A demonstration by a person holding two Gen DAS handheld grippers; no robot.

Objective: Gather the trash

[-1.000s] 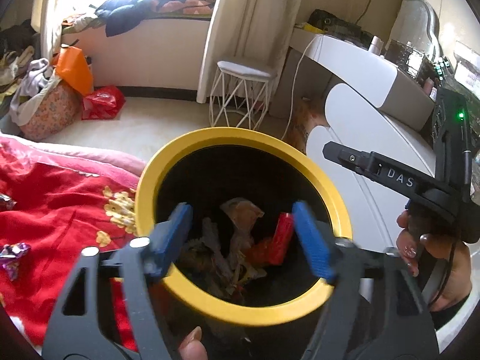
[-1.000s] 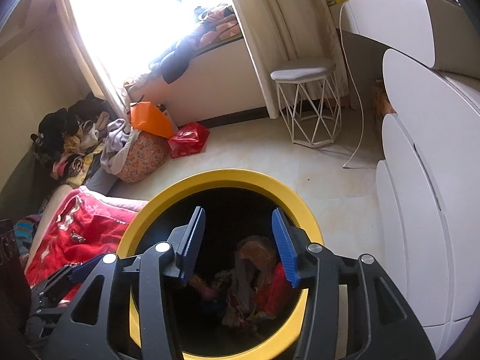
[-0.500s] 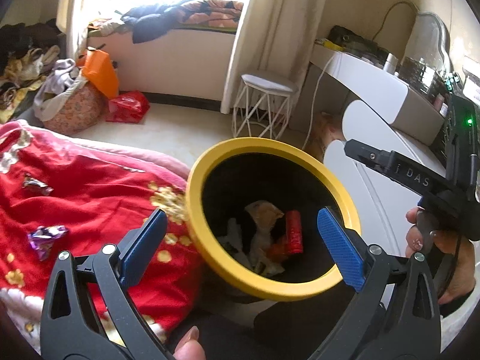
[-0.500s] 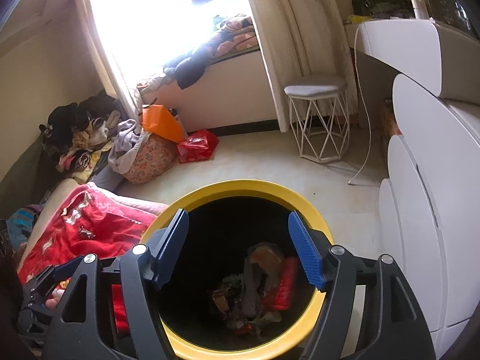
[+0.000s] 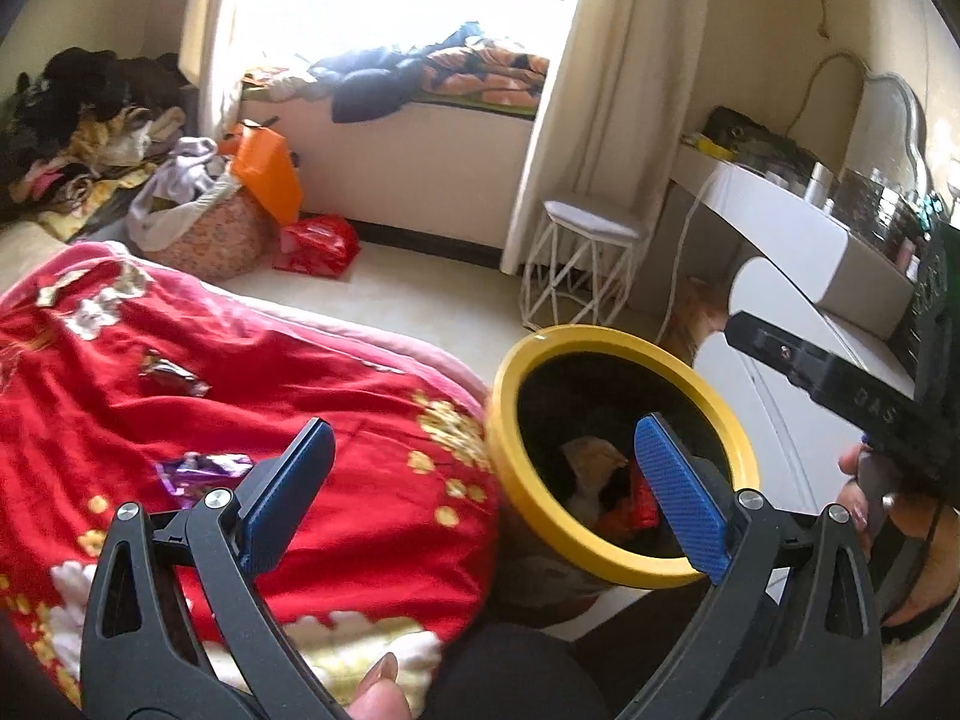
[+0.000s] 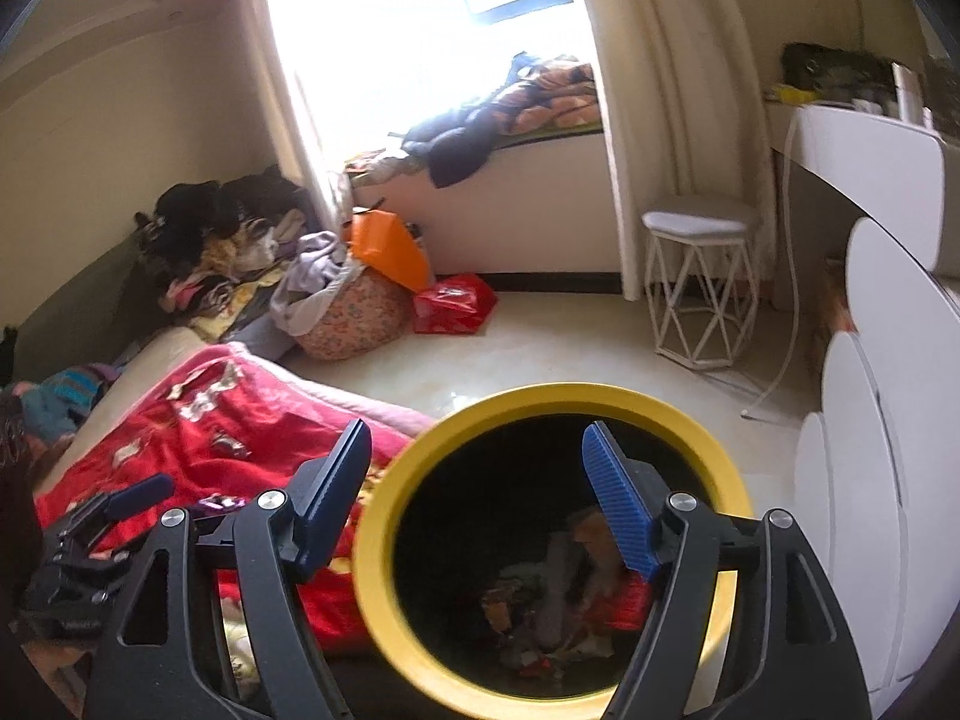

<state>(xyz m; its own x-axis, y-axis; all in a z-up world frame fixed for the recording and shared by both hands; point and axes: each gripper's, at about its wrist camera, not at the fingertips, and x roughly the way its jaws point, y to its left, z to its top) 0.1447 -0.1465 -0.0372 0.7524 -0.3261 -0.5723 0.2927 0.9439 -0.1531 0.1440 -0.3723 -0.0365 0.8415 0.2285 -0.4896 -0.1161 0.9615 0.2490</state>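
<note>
Left gripper (image 5: 486, 498) standing spread wide and empty, right gripper (image 6: 480, 492) opening, nothing between, "DAS" lettering showing on its body at 3 o'clock, yellow-rimmed bin (image 5: 522, 480) holding wrappers, purple wrapper (image 5: 201, 468) lying on red blanket (image 5: 270, 384) at 9 o'clock.

Both views swung off bin (image 5: 621, 561) — toward blanket (image 5: 252, 396).

Trash (image 6: 558, 618) in the bin (image 6: 384, 540) is blurring into shadow; the thumb (image 5: 375, 693) is running off the bottom edge
</note>
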